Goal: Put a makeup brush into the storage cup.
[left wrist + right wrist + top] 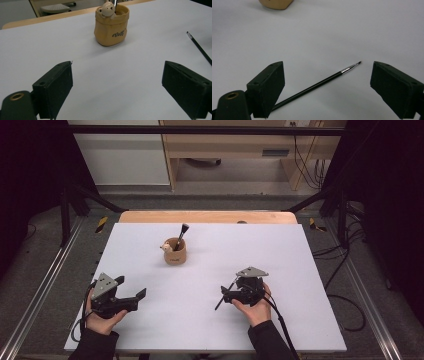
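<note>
A thin black brush with a silver ferrule and fine tip lies flat on the white table. My right gripper hovers low over it, jaws open on either side, pads not touching it; its handle runs under the left jaw. In the high view the brush lies slanted by the right gripper. My left gripper is open and empty at the table's front left. A tan fabric-look cup with a small bear figure holds a thicker brush upright.
The cup stands mid-table, well beyond both grippers. The table's wooden far edge borders a floor with black frame struts and cables at the right.
</note>
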A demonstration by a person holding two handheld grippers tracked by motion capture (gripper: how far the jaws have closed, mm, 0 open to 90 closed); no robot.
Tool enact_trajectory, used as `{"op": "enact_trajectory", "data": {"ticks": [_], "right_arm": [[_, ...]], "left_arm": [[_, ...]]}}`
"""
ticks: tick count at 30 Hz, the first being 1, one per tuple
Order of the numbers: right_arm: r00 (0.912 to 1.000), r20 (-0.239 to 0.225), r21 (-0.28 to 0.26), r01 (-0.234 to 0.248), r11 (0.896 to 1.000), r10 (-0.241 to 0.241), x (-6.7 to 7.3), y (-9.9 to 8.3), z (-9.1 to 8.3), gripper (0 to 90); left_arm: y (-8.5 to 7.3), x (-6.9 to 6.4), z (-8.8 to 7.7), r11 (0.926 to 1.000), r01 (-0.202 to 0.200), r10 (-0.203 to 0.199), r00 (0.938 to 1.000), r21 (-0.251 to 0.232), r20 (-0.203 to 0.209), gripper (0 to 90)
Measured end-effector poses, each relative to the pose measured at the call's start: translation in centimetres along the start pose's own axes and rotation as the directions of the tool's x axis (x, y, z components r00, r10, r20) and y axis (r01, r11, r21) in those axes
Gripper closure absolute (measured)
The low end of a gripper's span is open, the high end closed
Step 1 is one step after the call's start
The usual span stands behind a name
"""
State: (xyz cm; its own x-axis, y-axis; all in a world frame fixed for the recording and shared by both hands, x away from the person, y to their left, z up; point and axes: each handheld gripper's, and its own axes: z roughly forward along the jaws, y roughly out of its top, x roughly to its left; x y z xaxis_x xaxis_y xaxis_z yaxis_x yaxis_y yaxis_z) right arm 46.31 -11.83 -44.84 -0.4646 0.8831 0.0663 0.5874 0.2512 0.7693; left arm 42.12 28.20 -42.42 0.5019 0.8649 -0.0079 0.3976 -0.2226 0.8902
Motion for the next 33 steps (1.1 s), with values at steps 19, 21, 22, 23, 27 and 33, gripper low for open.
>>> {"op": "enact_trajectory", "data": {"ticks": [19,21,22,23,27,33], "right_arm": [[0.9997,0.021,0.106,-0.014,0.994,0.012,0.4,-0.7,2.4,21.3],[0.9998,0.020,0.112,-0.007,0.994,0.004,0.4,-0.7,2.6,22.0],[0.9997,0.022,0.115,-0.003,0.993,0.000,0.4,-0.8,2.7,22.9],[0.9998,0.021,0.120,-0.007,0.993,0.004,0.5,-0.8,2.8,23.6],[0.9996,0.029,0.137,0.000,0.991,-0.004,0.6,-0.9,3.0,26.4],[0.9992,0.039,0.157,0.002,0.988,-0.008,0.7,-1.0,3.1,30.3]], "left_arm": [[0.1,-0.3,-0.1,0.9998,-0.015,0.015,0.9998,-0.012,0.013,8.7],[0.1,-0.2,-0.1,0.9998,-0.016,0.016,0.9997,-0.014,0.018,8.7],[0.1,-0.2,-0.1,0.9997,-0.018,0.018,0.9997,-0.015,0.019,8.7],[0.1,-0.3,-0.1,0.9997,-0.019,0.019,0.9996,-0.016,0.022,8.7],[0.1,-0.3,-0.2,0.9994,-0.031,0.031,0.9989,-0.018,0.035,8.7],[0.1,-0.3,-0.2,0.9993,-0.034,0.035,0.9986,-0.018,0.039,8.7]]}}
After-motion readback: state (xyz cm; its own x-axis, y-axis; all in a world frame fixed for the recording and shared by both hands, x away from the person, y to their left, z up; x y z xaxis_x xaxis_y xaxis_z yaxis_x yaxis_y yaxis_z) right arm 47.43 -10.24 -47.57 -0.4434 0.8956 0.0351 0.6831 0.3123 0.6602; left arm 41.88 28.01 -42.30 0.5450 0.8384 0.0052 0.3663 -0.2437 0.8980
